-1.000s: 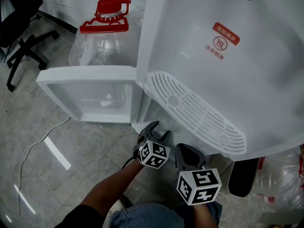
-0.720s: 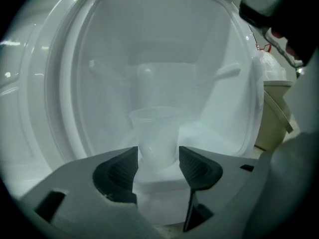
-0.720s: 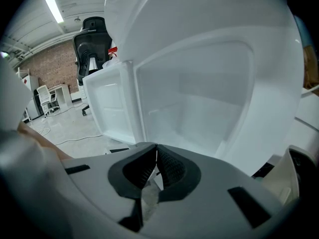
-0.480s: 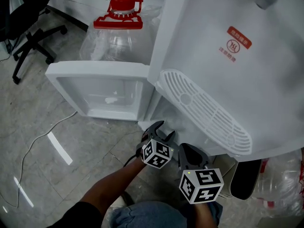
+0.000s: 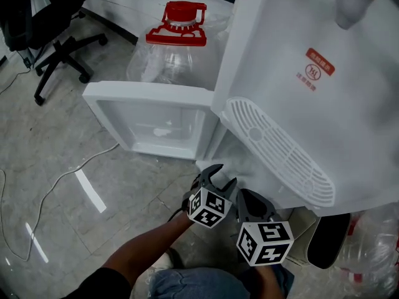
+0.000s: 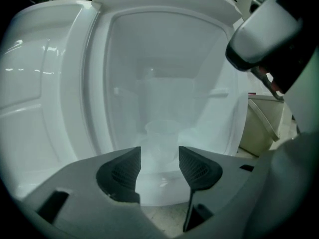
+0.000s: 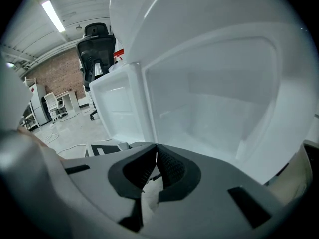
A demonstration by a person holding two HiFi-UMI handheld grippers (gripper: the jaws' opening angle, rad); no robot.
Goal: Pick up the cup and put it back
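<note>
A translucent plastic cup (image 6: pixel 160 139) stands upright inside the white lower cabinet (image 6: pixel 149 73) of the water dispenser (image 5: pixel 299 104). In the left gripper view it shows just beyond the gap between my two dark pads (image 6: pixel 122 171). My left gripper (image 6: pixel 159 164) is open and apart from the cup. In the head view the left gripper (image 5: pixel 219 175) sits at the cabinet's mouth, and the cup is hidden there. My right gripper (image 5: pixel 249 199) hangs just to its right, shut with nothing in it (image 7: pixel 155 159).
The cabinet door (image 5: pixel 149 120) stands swung open to the left. Behind it stands a large water bottle with a red cap (image 5: pixel 177 25). An office chair (image 5: pixel 53 23) is at the far left, and a white cable (image 5: pixel 59 179) lies on the tiled floor. The drip grille (image 5: pixel 280 154) juts out above the grippers.
The head view has shifted, so the dispenser and door sit further right and lower. Both grippers stay in front of the cabinet opening, the left open, the right shut.
</note>
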